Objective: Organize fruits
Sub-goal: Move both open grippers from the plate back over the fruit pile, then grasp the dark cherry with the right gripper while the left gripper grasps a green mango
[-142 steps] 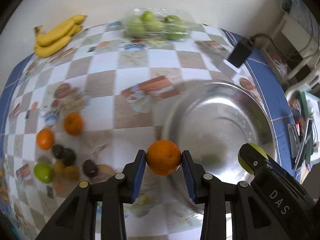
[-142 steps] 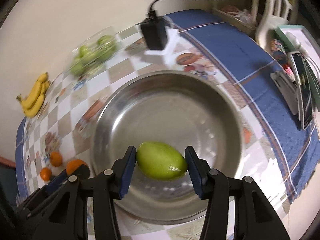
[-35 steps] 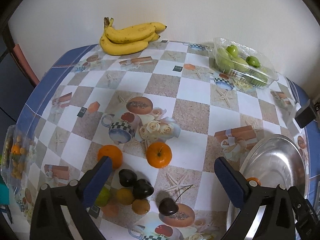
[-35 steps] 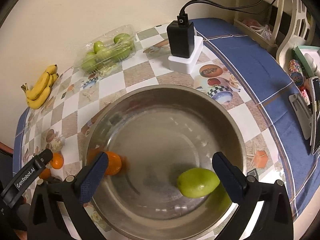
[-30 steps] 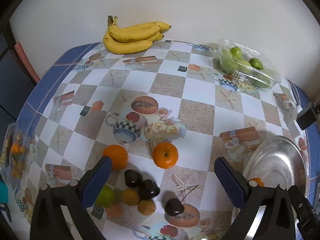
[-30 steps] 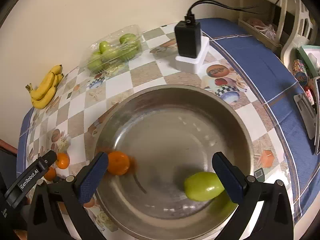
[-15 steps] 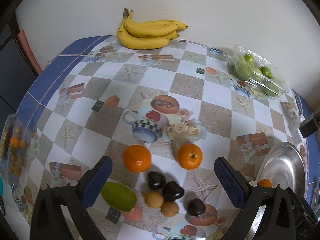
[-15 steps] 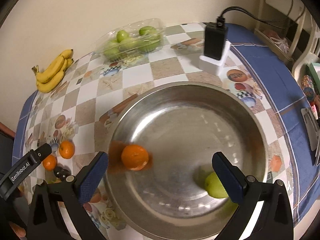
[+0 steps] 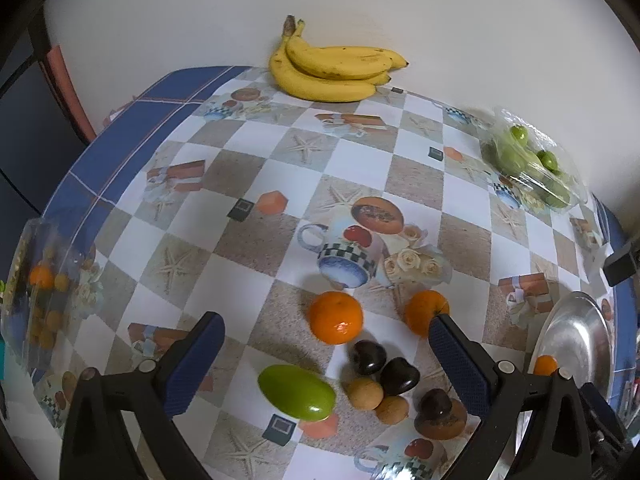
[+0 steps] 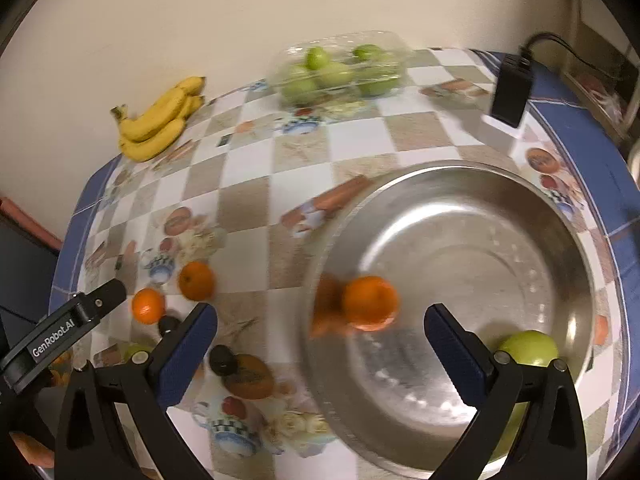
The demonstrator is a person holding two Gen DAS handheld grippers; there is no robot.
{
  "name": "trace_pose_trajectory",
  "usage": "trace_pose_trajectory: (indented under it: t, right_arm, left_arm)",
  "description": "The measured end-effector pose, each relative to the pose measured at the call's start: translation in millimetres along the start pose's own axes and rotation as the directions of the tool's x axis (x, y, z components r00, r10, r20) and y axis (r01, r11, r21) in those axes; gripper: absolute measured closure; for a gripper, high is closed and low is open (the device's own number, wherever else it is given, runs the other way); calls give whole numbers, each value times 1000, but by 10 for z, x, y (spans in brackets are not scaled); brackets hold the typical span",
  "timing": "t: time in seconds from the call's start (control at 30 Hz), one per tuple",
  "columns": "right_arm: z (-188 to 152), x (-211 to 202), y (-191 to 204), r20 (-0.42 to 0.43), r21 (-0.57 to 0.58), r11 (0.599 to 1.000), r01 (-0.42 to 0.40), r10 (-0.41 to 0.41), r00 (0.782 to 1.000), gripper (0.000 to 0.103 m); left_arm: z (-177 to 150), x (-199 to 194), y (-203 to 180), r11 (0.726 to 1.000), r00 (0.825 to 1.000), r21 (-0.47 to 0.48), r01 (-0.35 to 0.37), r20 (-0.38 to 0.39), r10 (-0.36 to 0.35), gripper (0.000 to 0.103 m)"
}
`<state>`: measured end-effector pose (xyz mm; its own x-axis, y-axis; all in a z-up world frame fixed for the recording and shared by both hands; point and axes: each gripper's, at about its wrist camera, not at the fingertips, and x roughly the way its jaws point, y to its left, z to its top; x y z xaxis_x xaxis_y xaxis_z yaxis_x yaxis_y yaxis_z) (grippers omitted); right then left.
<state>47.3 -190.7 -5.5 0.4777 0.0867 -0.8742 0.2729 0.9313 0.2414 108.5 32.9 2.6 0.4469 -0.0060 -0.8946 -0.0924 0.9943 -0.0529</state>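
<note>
The left hand-held gripper [image 9: 324, 344], jaws spread wide and empty, hovers over loose round oranges [image 9: 336, 317] on the checkered worktop [image 9: 280, 184]; the right hand-held gripper [image 10: 320, 336], likewise released, hangs above the steel bowl [image 10: 472, 248] holding an orange [image 10: 370, 303].

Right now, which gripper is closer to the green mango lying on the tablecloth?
Left. The left gripper hangs open right over the green mango; the right gripper is open over the steel bowl's edge, off to the side.
</note>
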Motion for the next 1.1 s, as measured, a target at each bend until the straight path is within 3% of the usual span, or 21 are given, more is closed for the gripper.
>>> trace_pose_trajectory:
  t: [0.4, 0.63, 0.67, 0.77, 0.87, 0.97, 1.03, 1.1]
  right_arm:
    - [-81, 44, 407, -30, -62, 988, -143, 142, 989, 0]
    - [-156, 128, 553, -61, -108, 985, -137, 131, 989, 1]
    - [-171, 164, 563, -73, -107, 985, -133, 126, 989, 3]
    - [-201, 250, 555, -102, -100, 987, -129, 119, 988, 24]
    - [-233, 348, 537, -133, -94, 989, -116, 103, 986, 28]
    - [-259, 417, 528, -160, -74, 989, -132, 118, 980, 42]
    - [-278, 453, 535, -176, -72, 988, -139, 124, 976, 43]
    - [-302, 494, 559, -196, -75, 986, -148, 131, 972, 51]
  left_arm:
    - [-27, -3, 292, 997, 1000, -73, 24, -10, -25, 1]
    - [-103, 96, 323, 995, 998, -92, 26, -56, -31, 2]
    - [-115, 123, 336, 994, 997, -103, 28, -68, -35, 5]
    - [-158, 223, 381, 989, 992, -144, 42, -113, -59, 13]
    - [-206, 298, 395, 984, 986, -168, 52, -147, -78, 20]
    - [-242, 356, 396, 979, 978, -193, 73, -176, -108, 28]
    - [-257, 377, 393, 976, 975, -203, 80, -187, -119, 32]
    - [-273, 391, 390, 973, 971, -213, 93, -196, -136, 38]
